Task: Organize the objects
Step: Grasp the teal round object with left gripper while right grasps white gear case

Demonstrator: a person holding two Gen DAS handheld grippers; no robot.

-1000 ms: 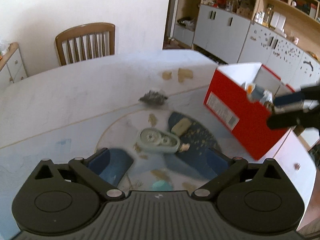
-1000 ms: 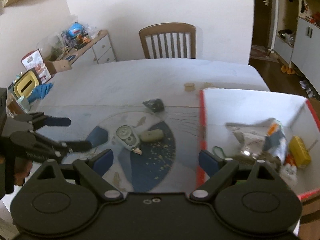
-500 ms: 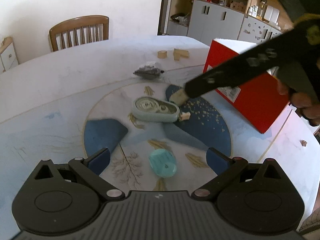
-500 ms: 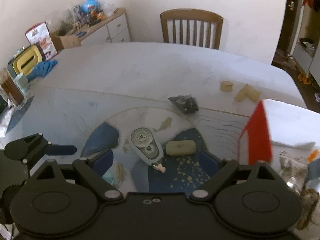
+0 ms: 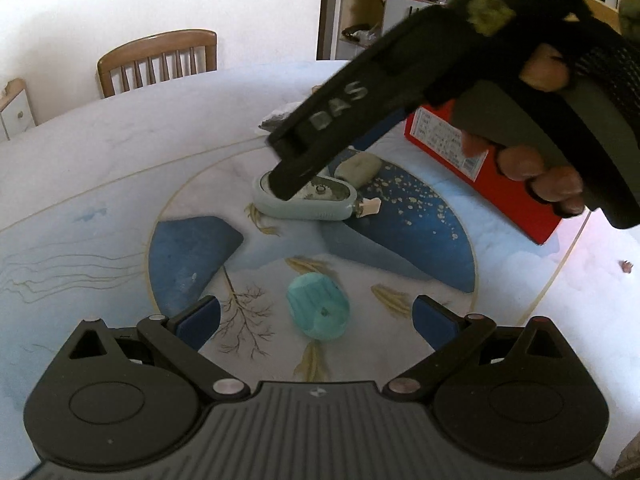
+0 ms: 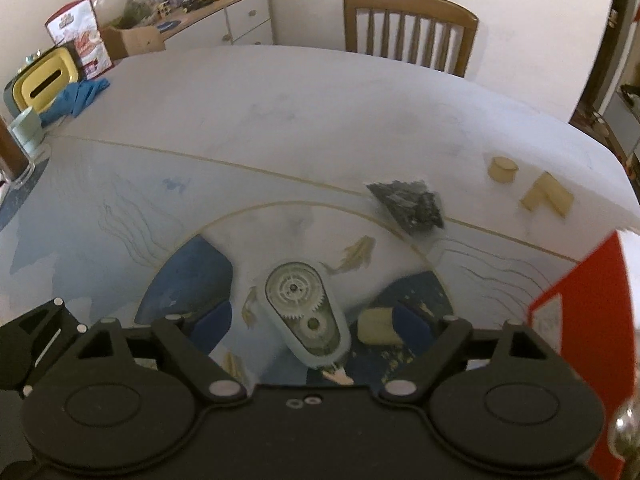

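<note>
Both right tongs (image 6: 310, 320) pads astride tape dispenser (image 6: 306, 314), untouched

A wooden chair (image 6: 412, 26) stands behind the table (image 6: 280, 92). At the far left, a white sideboard (image 6: 240, 16) carries cluttered toys and boxes.

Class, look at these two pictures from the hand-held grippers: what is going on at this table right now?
A person is tidying small things off a table into a red box. The right gripper is over the correction tape dispenser, which lies between its jaws; these have just been closing but do not yet press on it. The left gripper hangs open over a teal eraser. A beige eraser and a dark packet lie nearby.
</note>
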